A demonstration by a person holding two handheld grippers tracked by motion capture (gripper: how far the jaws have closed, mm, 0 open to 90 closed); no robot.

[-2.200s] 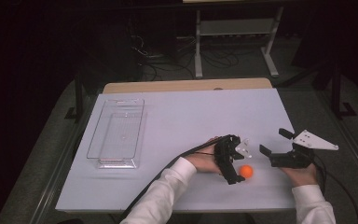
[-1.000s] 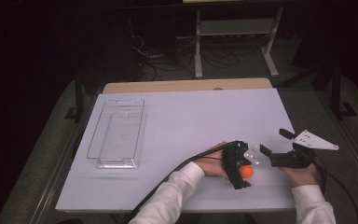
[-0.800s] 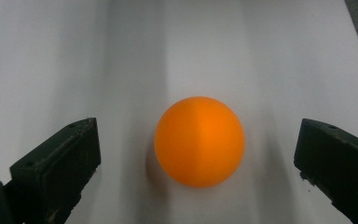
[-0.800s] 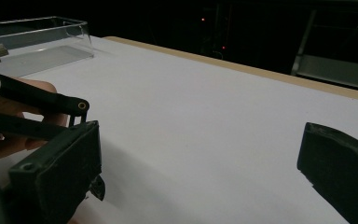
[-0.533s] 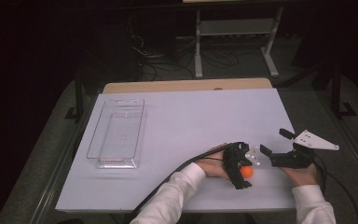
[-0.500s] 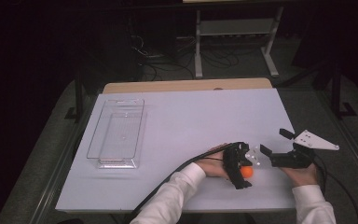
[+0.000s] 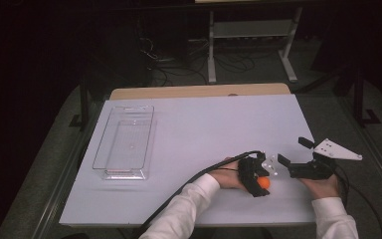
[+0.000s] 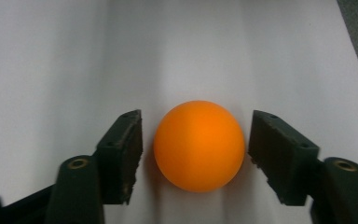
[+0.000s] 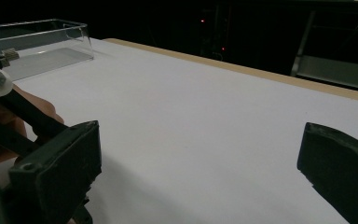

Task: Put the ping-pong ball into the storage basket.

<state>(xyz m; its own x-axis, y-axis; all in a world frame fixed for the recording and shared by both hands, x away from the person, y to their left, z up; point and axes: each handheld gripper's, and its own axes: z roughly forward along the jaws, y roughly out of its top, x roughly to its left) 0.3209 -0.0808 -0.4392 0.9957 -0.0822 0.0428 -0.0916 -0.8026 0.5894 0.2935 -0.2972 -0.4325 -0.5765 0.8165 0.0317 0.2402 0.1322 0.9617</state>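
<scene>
The orange ball sits on the white bench, near its front edge toward the right. The left gripper brackets the ball, its fingers spread on either side with a thin gap to each, not yet pinching. Just beside it, the right gripper rests with fingers spread wide. A clear plastic tray lies well apart at the left.
</scene>
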